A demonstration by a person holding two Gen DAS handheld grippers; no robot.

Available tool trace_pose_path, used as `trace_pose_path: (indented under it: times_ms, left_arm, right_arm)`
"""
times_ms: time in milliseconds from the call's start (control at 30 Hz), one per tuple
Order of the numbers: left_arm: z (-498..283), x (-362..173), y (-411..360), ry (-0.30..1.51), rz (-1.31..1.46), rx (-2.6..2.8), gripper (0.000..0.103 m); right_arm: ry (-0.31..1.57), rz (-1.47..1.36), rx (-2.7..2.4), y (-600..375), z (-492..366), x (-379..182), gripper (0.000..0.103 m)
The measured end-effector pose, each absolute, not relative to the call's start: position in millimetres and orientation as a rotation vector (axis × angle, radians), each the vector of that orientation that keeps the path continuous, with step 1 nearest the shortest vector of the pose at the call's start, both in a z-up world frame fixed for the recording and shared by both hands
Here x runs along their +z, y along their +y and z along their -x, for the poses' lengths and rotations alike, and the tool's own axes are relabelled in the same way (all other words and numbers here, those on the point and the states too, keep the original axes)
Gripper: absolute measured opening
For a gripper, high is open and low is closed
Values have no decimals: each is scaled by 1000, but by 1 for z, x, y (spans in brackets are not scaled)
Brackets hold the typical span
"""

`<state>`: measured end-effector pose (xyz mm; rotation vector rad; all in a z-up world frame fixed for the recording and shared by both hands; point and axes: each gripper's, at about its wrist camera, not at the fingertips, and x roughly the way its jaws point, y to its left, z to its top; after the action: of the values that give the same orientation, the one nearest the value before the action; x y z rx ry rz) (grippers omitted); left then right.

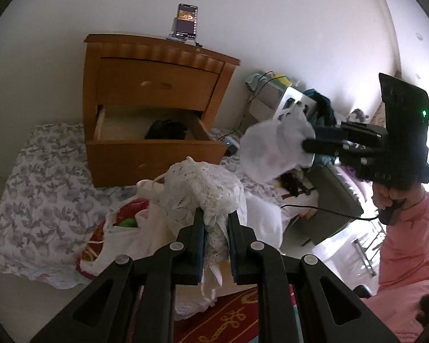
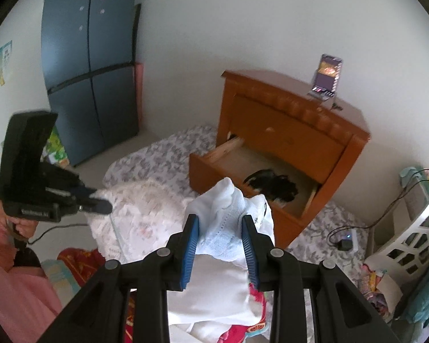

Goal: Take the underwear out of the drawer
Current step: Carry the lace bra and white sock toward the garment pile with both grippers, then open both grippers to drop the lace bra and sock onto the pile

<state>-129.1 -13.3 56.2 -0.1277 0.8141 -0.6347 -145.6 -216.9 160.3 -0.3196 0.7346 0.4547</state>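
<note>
A wooden nightstand [image 1: 157,65] stands on a floral sheet with its lower drawer [image 1: 154,148] pulled out. A black garment [image 1: 166,130] lies inside the drawer at its right end, also seen as the black garment [image 2: 274,185]. My left gripper [image 1: 216,214] is shut on white lace underwear [image 1: 203,188], held up in front of the drawer. My right gripper [image 2: 220,220] is shut on a white knit undergarment [image 2: 228,220], which hangs as a white bundle [image 1: 274,148] to the right of the drawer. Both pieces are clear of the drawer.
A phone [image 1: 186,21] stands on top of the nightstand. White and red cloth [image 1: 114,228] is piled on the floral sheet [image 1: 43,177] below my grippers. A white basket [image 2: 414,237], cables and clutter sit to the right. A dark fridge [image 2: 91,65] stands at the back left.
</note>
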Motion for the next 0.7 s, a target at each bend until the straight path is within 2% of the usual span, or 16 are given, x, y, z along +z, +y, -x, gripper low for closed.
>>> trace_pose_path:
  times_ms: [700]
  left_arm:
    - [137, -17, 14, 1035, 168, -524, 17]
  right_arm:
    - [944, 472, 643, -158, 178, 52, 34]
